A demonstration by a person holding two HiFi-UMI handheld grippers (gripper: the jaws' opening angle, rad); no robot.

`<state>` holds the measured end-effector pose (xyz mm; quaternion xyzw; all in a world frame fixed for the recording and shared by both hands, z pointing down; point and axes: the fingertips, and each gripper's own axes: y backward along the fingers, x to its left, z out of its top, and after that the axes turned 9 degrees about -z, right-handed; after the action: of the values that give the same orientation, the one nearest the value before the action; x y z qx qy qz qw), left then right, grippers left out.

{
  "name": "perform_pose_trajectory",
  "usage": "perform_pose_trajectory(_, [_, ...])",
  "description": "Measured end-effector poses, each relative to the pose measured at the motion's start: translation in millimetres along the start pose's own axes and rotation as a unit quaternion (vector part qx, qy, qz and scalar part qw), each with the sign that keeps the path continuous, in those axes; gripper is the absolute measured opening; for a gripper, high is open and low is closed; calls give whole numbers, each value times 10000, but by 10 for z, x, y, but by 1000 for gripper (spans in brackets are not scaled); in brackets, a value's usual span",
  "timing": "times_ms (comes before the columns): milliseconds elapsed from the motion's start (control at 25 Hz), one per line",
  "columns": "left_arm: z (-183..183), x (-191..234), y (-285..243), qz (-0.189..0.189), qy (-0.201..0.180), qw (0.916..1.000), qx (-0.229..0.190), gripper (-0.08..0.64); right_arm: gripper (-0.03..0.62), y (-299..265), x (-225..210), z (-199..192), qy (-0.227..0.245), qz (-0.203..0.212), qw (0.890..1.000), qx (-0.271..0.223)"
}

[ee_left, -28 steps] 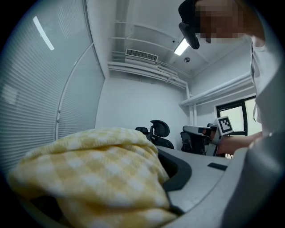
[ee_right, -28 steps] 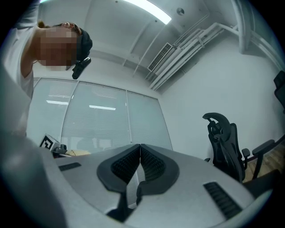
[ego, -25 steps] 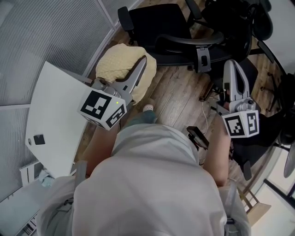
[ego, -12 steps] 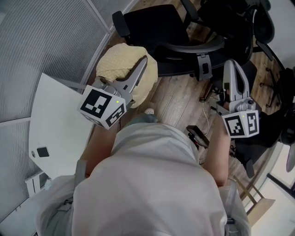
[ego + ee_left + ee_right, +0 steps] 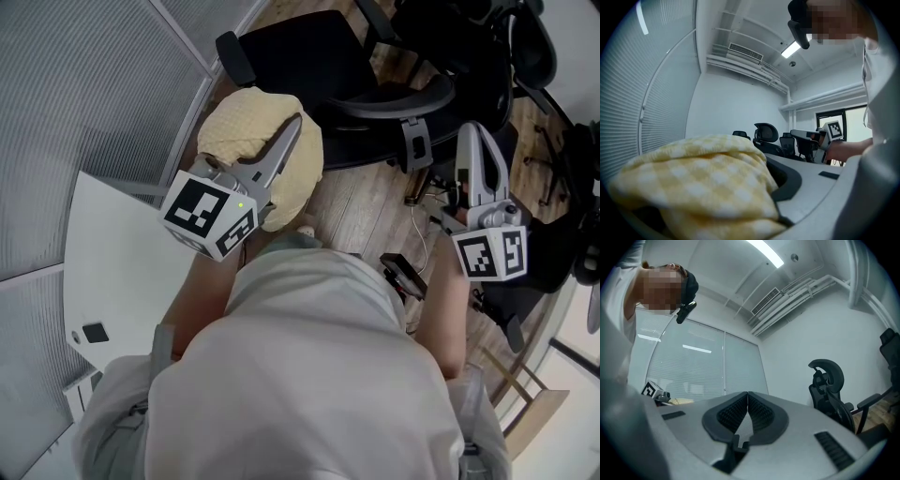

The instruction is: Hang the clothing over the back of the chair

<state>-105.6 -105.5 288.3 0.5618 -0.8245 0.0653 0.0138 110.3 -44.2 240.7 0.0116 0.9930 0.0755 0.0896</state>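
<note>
The clothing [image 5: 246, 141] is a bundled yellow checked garment, held up in the air beside the black office chair [image 5: 309, 52]. My left gripper [image 5: 292, 125] is shut on it, and its long jaws lie across the top of the bundle. In the left gripper view the clothing [image 5: 703, 183] drapes over the jaws and hides most of them. The chair's curved backrest [image 5: 398, 97] lies just right of the bundle. My right gripper [image 5: 472, 134] hovers to the right of the backrest, shut with nothing in it; its ribbed pads [image 5: 736, 413] meet.
A white table [image 5: 112, 272] stands at the left by a wall of slatted blinds [image 5: 94, 84]. More black office chairs [image 5: 525, 56] crowd the upper right. A cable [image 5: 417, 239] trails over the wooden floor. A headrest chair [image 5: 829, 385] shows in the right gripper view.
I have moved toward the chair with the clothing: chair and floor have shifted down and left in the head view, and the white table has slid back. Neither grip has changed.
</note>
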Motion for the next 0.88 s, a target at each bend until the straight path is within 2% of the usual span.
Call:
perform_pose_trajectory(280, [-9,61,-21,-139,18,9999,-5,72,21,-48,19,-29,50,-145,9999,-47])
perform_pose_trajectory(600, [-30,125,4,-49,90,9999,8,72,21,-102,36,-73,-12,-111,9999,21])
perform_pose_trajectory(880, [-2,80,-89,17,145,9999,-88,72,21,-238,-102,-138,-170,129,9997,144])
